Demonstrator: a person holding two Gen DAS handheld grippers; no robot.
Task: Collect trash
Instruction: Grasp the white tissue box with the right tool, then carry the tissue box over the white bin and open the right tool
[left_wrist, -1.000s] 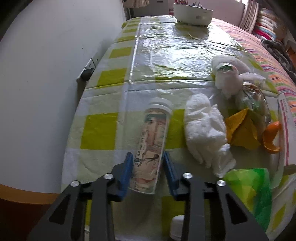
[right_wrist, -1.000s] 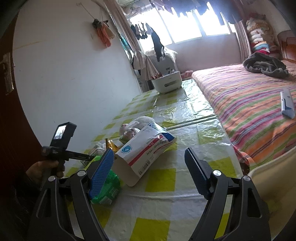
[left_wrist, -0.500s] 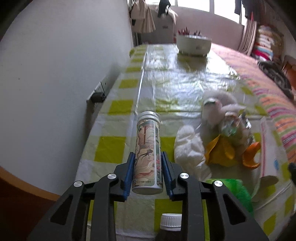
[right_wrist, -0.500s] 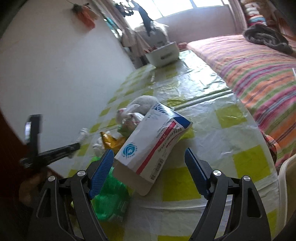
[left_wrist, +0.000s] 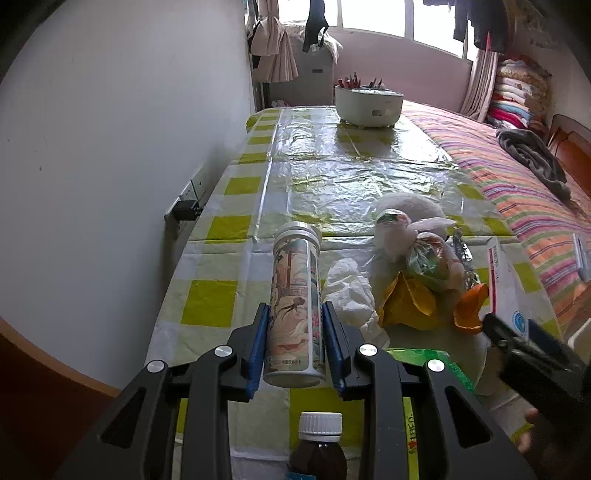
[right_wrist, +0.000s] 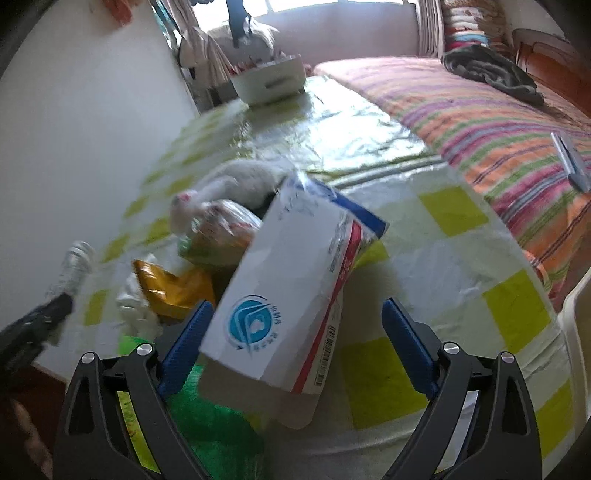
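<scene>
Left view: my left claw (left_wrist: 294, 343) is gripping the tube (left_wrist: 295, 302), lifted above the table (left_wrist: 354, 173), long axis pointing forward. Right view: my right claw (right_wrist: 295, 339) is spreading wide, straddling the box's (right_wrist: 291, 291) near end, which is lying dead ahead.

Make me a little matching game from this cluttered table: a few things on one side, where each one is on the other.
Things:
1. tube
2. white box
3. brown bottle
4. white tub

Places:
A. far end of the table
B. clamped in the left gripper
C. between the open fingers of the right gripper
D. just below the left gripper, nearest the camera

Pairs: 1-B, 2-C, 3-D, 4-A
</scene>
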